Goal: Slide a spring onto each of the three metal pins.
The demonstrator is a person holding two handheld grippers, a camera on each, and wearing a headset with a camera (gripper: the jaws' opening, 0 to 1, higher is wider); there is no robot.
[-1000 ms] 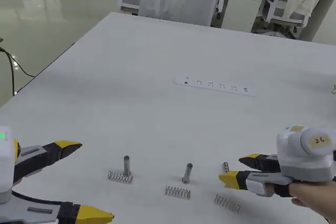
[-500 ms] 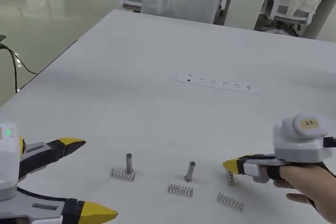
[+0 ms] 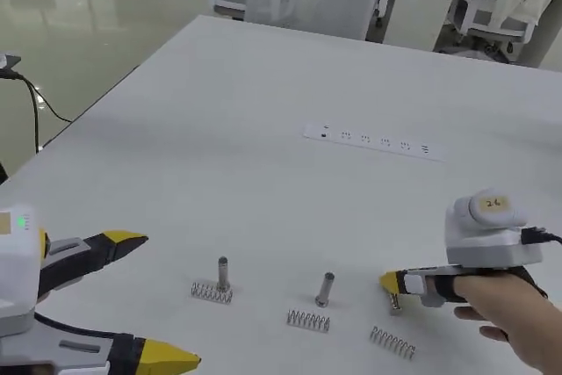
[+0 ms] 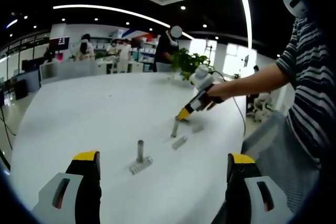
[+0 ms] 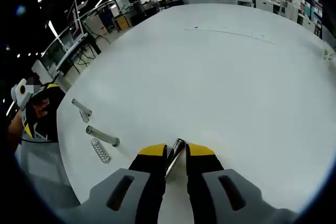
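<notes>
**Bench stock: three pins, three springs, one pin in the jaws**

Item 1, right gripper (image 5: 176, 150): the jaws are drawn in to a narrow gap and clenched on the right pin (image 3: 395, 302). In the right gripper view, the pin's shaft runs up between the two yellow tips. In the head view, this pin sits just under the tip at the right end of the row. Whether its foot touches the table (image 3: 263, 129) cannot be told.

Item 2, left gripper (image 4: 163, 157): released, with the jaws spread wide and holding nothing. It sits at the near left corner of the head view, well apart from the row.

Item 3, left pin (image 3: 222, 271): upright on the table, shaft bare. The left spring (image 3: 212, 292) lies flat at its foot.

Item 4, middle pin (image 3: 326, 287): standing with a slight lean, shaft bare. The middle spring (image 3: 308, 320) lies flat just in front of it.

Item 5, right spring (image 3: 392, 342): flat on the table on the near side of the right pin, close below the right gripper's tip.

Item 6, power strip (image 3: 376, 142): white, lying flat farther back on the table, well apart from the row.

Item 7, chair (image 3: 306, 2): grey, beyond the table's far edge.
</notes>
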